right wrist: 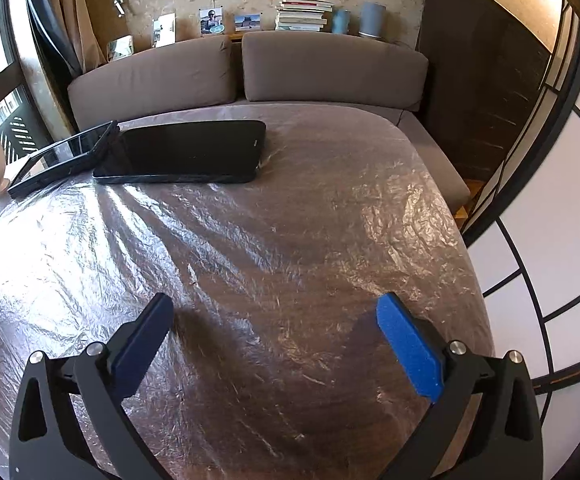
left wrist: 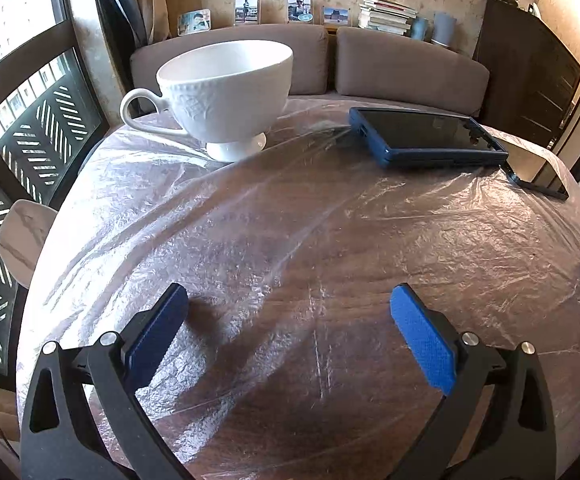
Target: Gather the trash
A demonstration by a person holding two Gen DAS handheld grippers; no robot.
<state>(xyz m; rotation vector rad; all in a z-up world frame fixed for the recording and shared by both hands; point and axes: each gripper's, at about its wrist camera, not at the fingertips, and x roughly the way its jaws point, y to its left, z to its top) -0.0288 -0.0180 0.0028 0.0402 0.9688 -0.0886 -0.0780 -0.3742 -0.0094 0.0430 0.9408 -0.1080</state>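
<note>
A dark wood-grain table (left wrist: 290,360) lies under a thin, crinkled clear plastic sheet (left wrist: 250,220) that catches the window light in glossy creases. No loose scrap of trash can be made out in either view; the wrinkled film is the only disposable-looking thing.

The left gripper (left wrist: 289,304) hovers just above the film, its jaws spread wide and empty, with ribbed blue pads (left wrist: 422,344) on black arms. The right gripper (right wrist: 273,310) is likewise wide open over the film and grasps nothing.

At the far side stands a white embossed ceramic cup (left wrist: 222,92) on a small foot. To its right lies a flat, glossy device in a blue case (left wrist: 426,138), and overlapping its far end, a black-screened tablet (right wrist: 186,152). Behind them is a brown cushioned bench (right wrist: 250,72).
</note>
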